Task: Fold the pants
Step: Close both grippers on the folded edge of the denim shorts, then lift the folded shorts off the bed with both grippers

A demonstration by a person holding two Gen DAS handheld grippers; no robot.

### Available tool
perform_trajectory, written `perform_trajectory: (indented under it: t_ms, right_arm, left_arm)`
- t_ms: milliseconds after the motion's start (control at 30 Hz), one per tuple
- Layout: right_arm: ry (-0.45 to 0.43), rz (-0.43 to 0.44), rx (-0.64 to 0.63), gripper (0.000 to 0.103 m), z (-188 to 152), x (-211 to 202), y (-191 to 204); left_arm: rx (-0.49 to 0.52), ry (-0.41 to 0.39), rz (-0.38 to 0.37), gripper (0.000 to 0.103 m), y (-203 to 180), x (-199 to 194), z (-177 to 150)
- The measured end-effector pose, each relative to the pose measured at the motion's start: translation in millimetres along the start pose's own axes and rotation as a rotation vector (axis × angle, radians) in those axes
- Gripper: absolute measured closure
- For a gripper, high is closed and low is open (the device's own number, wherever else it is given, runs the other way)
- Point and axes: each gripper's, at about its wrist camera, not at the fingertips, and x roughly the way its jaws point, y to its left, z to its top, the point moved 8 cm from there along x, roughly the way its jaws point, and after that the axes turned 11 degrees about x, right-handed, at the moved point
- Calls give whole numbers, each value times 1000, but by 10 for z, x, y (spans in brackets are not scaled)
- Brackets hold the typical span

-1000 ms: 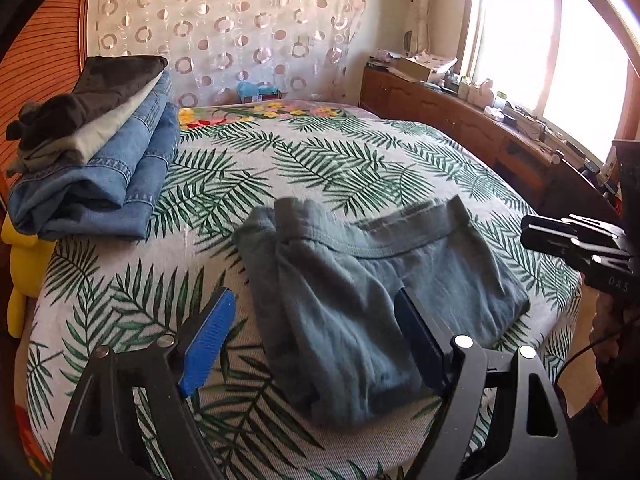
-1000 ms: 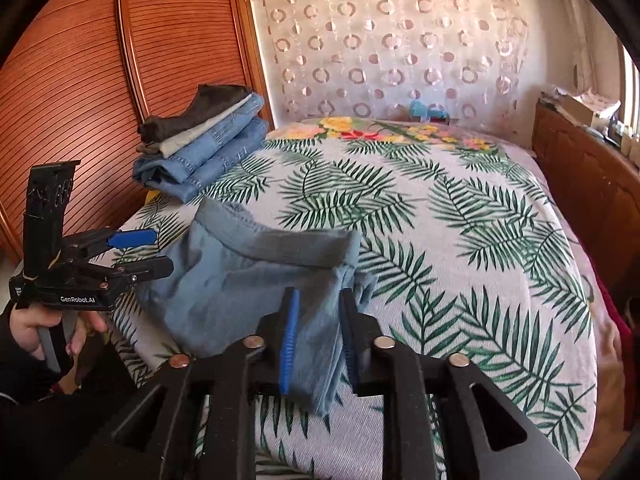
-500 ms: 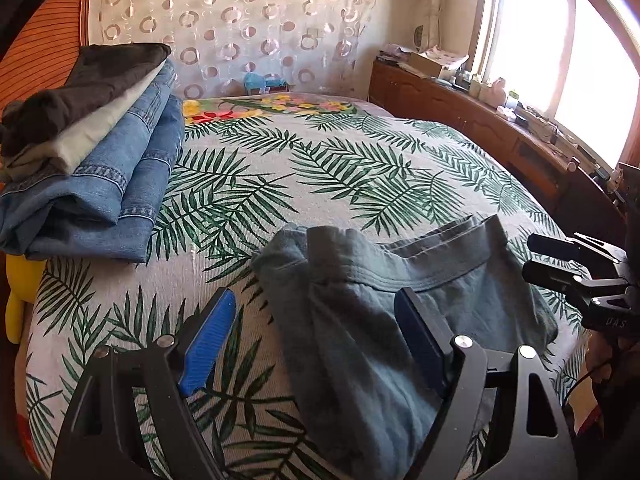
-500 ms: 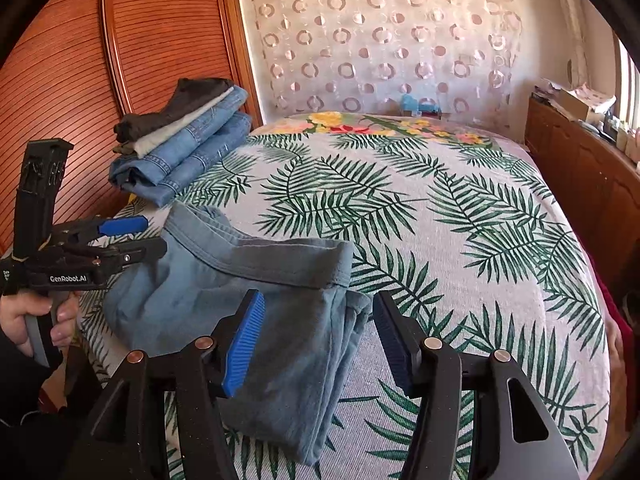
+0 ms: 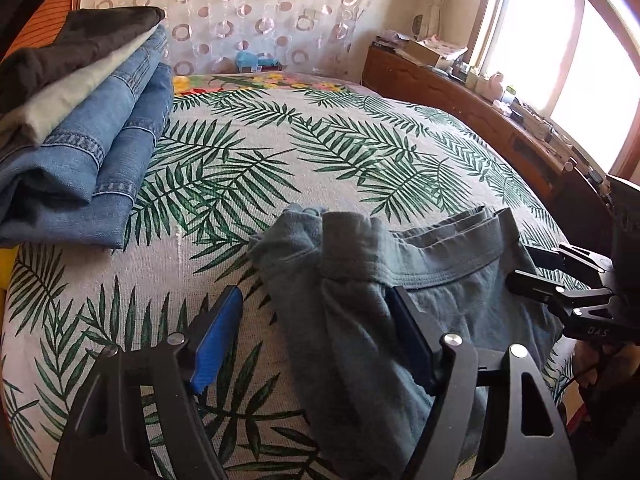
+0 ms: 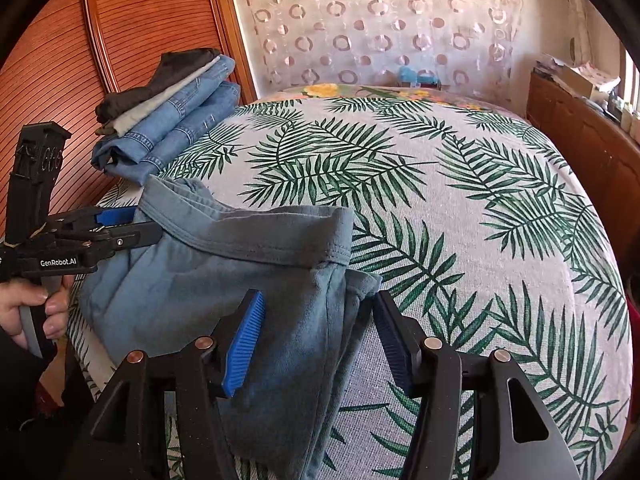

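Two grippers hover over the folded grey-blue pants [image 5: 400, 300], which lie on the near edge of the palm-leaf bedspread [image 5: 320, 152], waistband facing the far wall; the left gripper [image 5: 316, 336] has its blue pads spread wide, straddling the pants' left fold with one pad over the spread and the other over the cloth, and nothing is pinched. The right gripper [image 6: 320, 332] is likewise spread, its pads either side of the pants' right edge, gripping nothing, while a stack of folded jeans [image 6: 168, 120] sits well apart at the bed's far left corner
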Motion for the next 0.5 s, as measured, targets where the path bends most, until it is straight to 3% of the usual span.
perform_trajectory:
  t_ms: [133, 267, 500]
  right_arm:
    - [-4, -7, -12, 45, 9, 46, 35]
    - [-8, -32, -36, 60, -1, 54, 42]
    - [0, 7, -33, 86, -3, 77, 64]
  left_arm:
    - [-20, -8, -25, 37, 12, 0, 17]
    - [-25, -11, -43, 49, -4, 10, 39]
    - [-10, -32, -57, 74, -76, -16, 67]
